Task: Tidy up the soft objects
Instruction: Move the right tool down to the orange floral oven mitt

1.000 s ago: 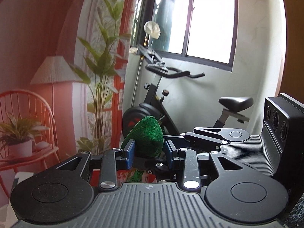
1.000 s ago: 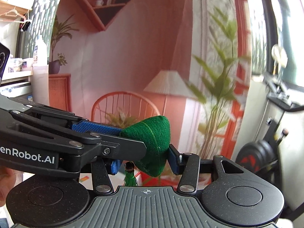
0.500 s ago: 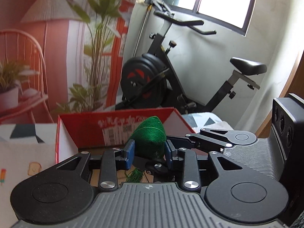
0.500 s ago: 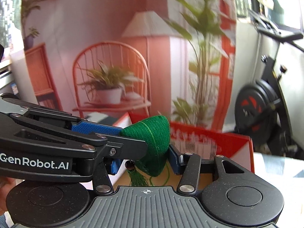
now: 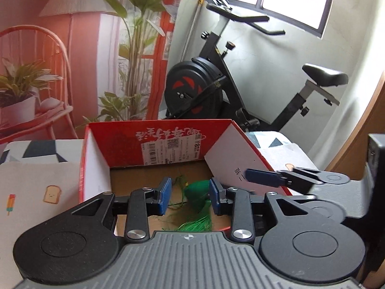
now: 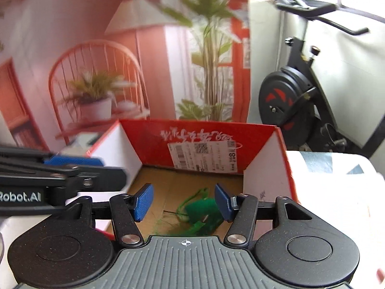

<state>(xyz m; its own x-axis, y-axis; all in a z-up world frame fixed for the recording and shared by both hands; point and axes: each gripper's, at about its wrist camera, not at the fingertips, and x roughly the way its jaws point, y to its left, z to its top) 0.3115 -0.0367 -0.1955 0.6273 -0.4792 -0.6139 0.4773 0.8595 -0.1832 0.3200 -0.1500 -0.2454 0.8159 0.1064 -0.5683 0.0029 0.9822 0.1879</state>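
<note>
A pink backdrop printed with a lamp, a chair and plants stood behind the table [image 5: 36, 180], with an exercise bike [image 5: 216, 86] by the window. On the table sat a red cardboard box [image 5: 168, 130], open at the top, and both my grippers hung over its mouth. The green tasselled pouch [image 5: 199, 192] lay on the box's brown floor, its fringe spread toward me. My left gripper [image 5: 190, 195] had its jaws apart, the pads either side of the pouch but not pressing it, as far as I could tell. My right gripper [image 6: 184, 202] had its jaws opening, the pouch [image 6: 202, 213] below and between them, free of the pads. I judged this piece delivered; whether other soft things were left, I could not see.
</note>
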